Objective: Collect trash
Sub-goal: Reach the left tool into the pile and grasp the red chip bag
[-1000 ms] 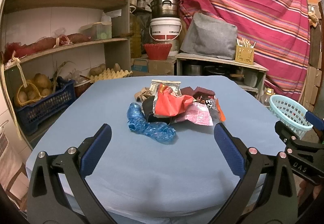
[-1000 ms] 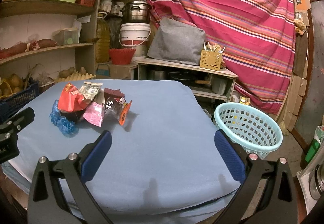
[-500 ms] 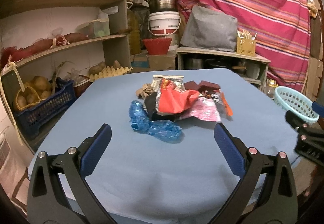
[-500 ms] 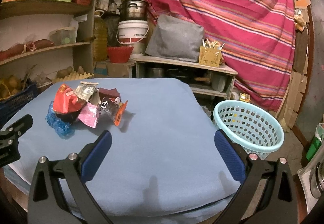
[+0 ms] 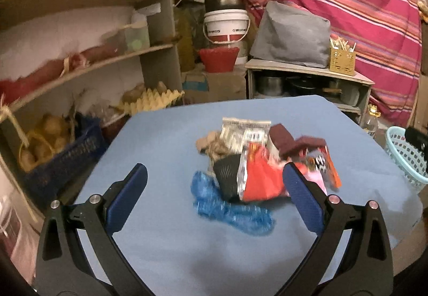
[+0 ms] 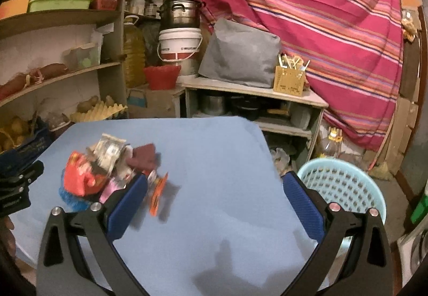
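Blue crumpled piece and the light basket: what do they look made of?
Blue crumpled piece: probably thin plastic film, wrinkled and slightly glossy, though blurred. Basket: likely rigid moulded plastic, pale turquoise, with regular holes through its wall.

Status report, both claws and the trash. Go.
Left claw open, empty, over trash pile. Right claw open, empty. Basket off table's right edge. Nothing blocking.

Steel pot (image 6: 181,12) atop white bucket (image 6: 179,44)
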